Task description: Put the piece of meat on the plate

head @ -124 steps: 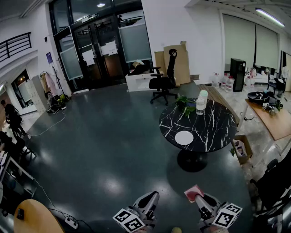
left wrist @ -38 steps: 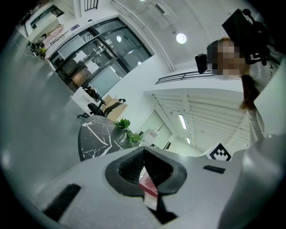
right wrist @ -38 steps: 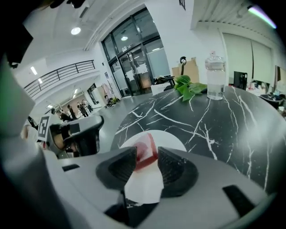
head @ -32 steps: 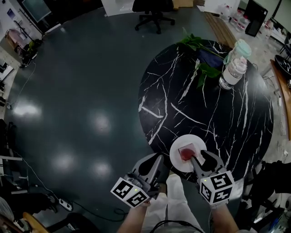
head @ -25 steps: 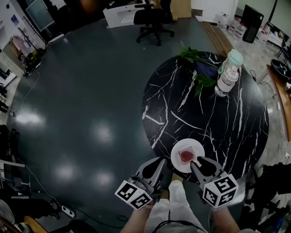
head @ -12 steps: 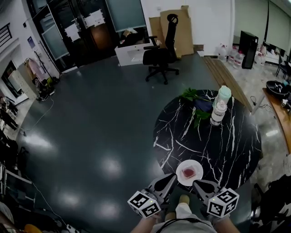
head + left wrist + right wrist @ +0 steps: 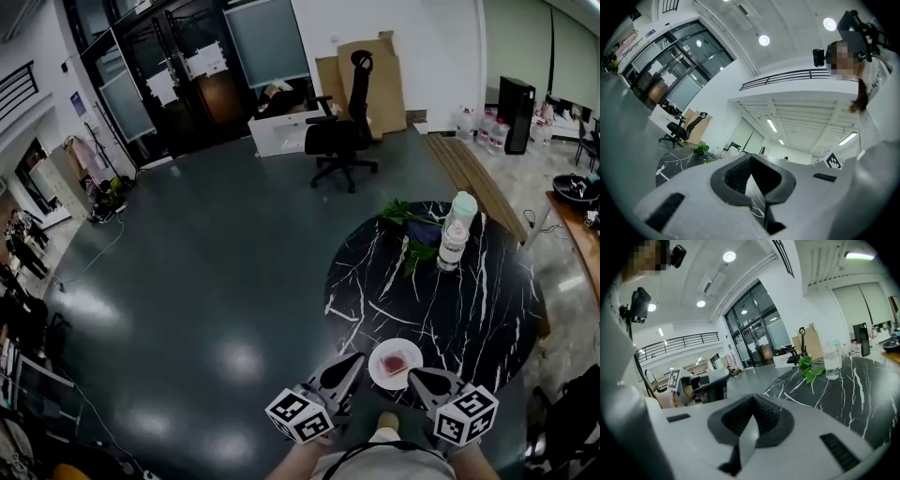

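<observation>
The red piece of meat (image 7: 397, 361) lies on the small white plate (image 7: 378, 367), near the front edge of the round black marble table (image 7: 469, 300). My right gripper (image 7: 415, 375) hovers just before the plate's near rim, shut and empty, apart from the meat. My left gripper (image 7: 354, 360) is level with it on the plate's left, off the table's edge. In the left gripper view the left gripper (image 7: 752, 164) has its jaws together with nothing between them. The right gripper view likewise shows the right gripper (image 7: 752, 401) with jaws closed and empty. Neither gripper view shows the plate.
A clear water bottle (image 7: 452, 246) with a pale green lid and some green leaves (image 7: 410, 221) stand at the table's far side. A black office chair (image 7: 339, 141) and cardboard boxes (image 7: 361, 80) are beyond it on the dark glossy floor (image 7: 187, 281).
Five seconds ago the right gripper held the meat, far from the table. A second ago it was at the plate; both grippers have since drawn back and risen, leaving the meat there.
</observation>
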A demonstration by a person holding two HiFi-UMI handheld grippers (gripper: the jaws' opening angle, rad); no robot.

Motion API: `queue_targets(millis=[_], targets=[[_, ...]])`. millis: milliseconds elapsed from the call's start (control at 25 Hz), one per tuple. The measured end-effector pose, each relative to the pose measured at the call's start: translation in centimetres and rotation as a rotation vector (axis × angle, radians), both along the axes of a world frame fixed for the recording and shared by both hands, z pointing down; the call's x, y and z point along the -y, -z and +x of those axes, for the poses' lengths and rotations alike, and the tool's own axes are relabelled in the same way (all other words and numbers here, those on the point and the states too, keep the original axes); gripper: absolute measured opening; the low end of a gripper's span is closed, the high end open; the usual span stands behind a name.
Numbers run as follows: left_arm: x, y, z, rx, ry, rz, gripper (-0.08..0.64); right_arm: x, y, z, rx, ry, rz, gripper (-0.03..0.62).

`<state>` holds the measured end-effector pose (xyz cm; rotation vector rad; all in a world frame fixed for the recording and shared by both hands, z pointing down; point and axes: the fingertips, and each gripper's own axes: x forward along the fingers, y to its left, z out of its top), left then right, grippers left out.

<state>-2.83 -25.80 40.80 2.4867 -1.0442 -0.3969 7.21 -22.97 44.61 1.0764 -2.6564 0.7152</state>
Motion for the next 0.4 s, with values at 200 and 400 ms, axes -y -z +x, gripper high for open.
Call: queue_targets(millis=[200,400], targets=[[0.5,-0.2,-0.3,-0.001,0.018,-0.009,0.009,0.3,-0.4,-0.2,-0.003,0.007,-0.009,0.011],[1.3,-1.1,-0.7,-0.006,0.022,-0.004,0.009,1.3,-1.0,-0.2,-0.010,0.010,-0.009,0.011]])
